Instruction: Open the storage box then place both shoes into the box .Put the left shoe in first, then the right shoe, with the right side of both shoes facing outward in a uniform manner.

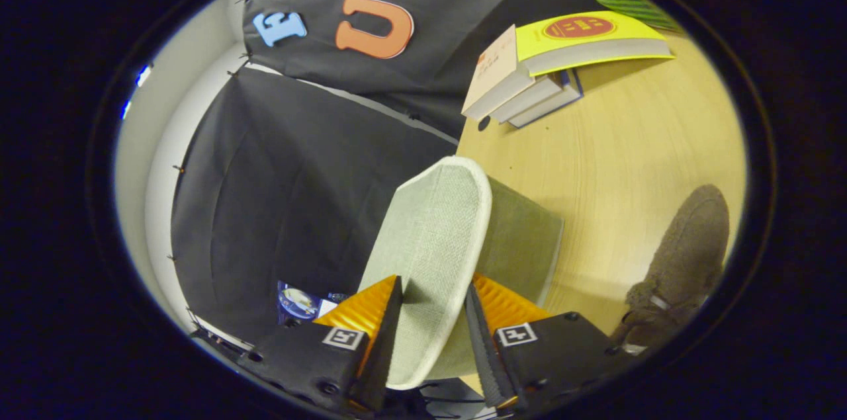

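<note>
One gripper [433,314], two fingers [387,331], and they're clamped on one lid [437,248], the pale fabric flap of a single green storage box [523,241]. One box, one lid. Beside the box on the one wooden table [635,149], one brown fuzzy shoe [685,261]. Beyond the box, a stack of books [542,69]: I count four, yellow one on top. Past the stack, one green striped object [628,0], too cut off to identify.
</note>
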Demonstrator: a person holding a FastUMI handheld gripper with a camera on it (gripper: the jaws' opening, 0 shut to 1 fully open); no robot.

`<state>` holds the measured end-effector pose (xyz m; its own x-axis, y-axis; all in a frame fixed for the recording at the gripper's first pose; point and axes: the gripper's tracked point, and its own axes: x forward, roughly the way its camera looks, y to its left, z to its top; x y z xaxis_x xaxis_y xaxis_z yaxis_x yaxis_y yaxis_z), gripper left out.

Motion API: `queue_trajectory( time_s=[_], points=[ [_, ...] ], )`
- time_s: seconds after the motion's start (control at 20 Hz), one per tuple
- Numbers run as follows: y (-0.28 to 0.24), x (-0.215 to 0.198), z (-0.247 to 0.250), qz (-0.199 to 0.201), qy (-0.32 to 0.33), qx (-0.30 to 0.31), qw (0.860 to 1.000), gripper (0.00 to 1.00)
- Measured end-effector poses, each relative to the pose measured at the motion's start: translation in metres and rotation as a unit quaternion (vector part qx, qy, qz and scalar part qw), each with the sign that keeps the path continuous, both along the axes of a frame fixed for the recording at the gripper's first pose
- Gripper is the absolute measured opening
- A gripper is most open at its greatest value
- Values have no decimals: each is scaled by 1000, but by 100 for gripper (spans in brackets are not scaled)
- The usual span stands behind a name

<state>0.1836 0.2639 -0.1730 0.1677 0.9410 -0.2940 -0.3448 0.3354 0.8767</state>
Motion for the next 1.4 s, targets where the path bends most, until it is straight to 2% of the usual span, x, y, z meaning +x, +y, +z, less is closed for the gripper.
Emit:
queue_trajectory(
  time_s=[0.1, 0.2, 0.3, 0.5, 0.7, 1.25, 1.4],
  points=[
    [-6, -3, 6, 2, -16, -17, 1000, 41],
    [-10, -4, 14, 0, -40, -38, 998, 30],
    [-9, -6, 22, 0, -56, -54, 997, 22],
    [-9, -7, 36, -16, -69, -86, 994, 13],
    [-7, -11, 55, -31, -87, -122, 988, 8],
    [16, -27, 130, -73, -123, -208, 968, 8],
    [28, -36, 151, -84, -123, -211, 966, 10]
  ],
)
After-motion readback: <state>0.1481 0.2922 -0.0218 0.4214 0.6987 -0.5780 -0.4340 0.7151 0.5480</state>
